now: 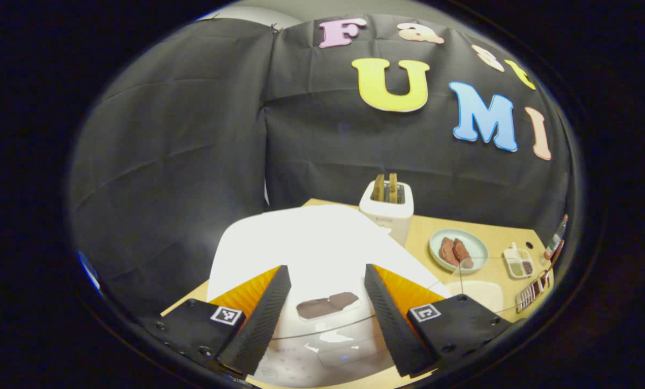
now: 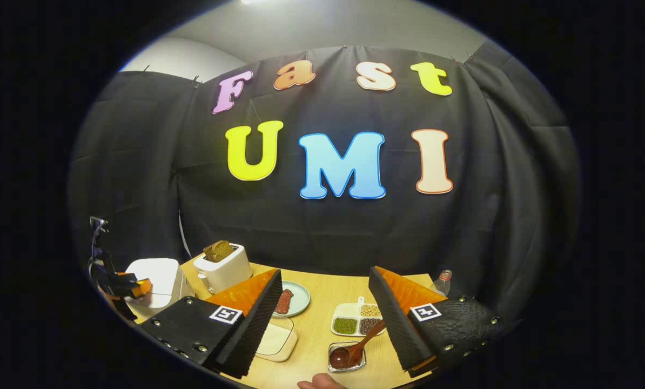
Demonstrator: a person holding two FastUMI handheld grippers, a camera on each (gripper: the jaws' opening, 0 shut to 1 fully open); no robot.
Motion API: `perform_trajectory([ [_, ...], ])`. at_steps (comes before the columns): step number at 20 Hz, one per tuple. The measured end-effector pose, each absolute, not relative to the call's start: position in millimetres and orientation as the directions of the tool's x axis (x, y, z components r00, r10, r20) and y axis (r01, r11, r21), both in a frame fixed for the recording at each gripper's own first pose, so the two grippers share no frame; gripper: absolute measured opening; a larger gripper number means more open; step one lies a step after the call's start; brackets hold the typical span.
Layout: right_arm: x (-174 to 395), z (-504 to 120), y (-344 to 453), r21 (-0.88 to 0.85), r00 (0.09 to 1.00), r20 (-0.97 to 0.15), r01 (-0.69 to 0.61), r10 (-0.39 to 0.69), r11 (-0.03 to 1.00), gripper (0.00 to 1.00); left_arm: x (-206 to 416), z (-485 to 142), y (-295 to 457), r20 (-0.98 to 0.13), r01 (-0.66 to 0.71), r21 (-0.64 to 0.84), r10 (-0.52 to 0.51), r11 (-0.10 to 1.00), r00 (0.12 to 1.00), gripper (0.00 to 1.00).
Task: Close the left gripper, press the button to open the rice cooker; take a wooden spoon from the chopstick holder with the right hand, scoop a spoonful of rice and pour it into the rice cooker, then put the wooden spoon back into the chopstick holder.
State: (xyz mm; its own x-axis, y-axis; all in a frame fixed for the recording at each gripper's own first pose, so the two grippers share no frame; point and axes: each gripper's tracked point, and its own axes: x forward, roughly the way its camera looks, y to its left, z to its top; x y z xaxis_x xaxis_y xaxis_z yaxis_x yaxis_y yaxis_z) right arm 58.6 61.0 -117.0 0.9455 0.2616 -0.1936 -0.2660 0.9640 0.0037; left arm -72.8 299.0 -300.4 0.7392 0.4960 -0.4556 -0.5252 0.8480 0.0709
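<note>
The left claw (image 1: 327, 319) hangs with fingers apart directly above the closed white rice cooker (image 1: 311, 254). The right claw (image 2: 325, 324), also spread wide, frames a brown wooden spoon (image 2: 355, 348) in a small square holder on the tabletop (image 2: 314, 335).

The setting is a staged kitchen booth rather than a real home. Black cloth (image 2: 328, 227) forms the backdrop behind a wooden table (image 2: 317, 324). The table carries a rice cooker (image 1: 311, 254), a toaster (image 2: 222, 267) and a divided dish of beans (image 2: 360, 319).

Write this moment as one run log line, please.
left gripper: open, above rice cooker, lid shut | right gripper: open, empty | wooden spoon: in holder
</note>
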Motion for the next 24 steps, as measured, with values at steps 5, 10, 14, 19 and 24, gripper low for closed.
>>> perform_trajectory([
  [5,52,-117,64,0.005,0.944,-0.188,-0.275,0.271,0.961,0.97,-71,-305,299,-0.475,-0.522,0.071,0.489,0.850,0.731,0.97],
  [10,49,-110,53,0.013,0.957,-0.173,-0.236,0.235,0.972,0.98,-61,-229,283,-0.345,-0.491,0.081,0.486,0.867,0.803,0.96],
  [14,43,-95,42,0.033,0.974,-0.145,-0.174,0.177,0.984,0.98,-38,-147,243,-0.216,-0.409,0.088,0.418,0.908,0.882,0.92],
  [19,25,-57,27,0.008,0.993,-0.065,-0.102,0.102,0.995,0.98,-16,-66,196,-0.107,-0.297,0.044,0.301,0.954,0.948,1.00],
  [24,3,-17,28,0.003,0.998,-0.025,-0.056,0.056,0.998,0.98,-6,-22,149,-0.060,-0.192,0.008,0.192,0.981,0.980,0.96],
])
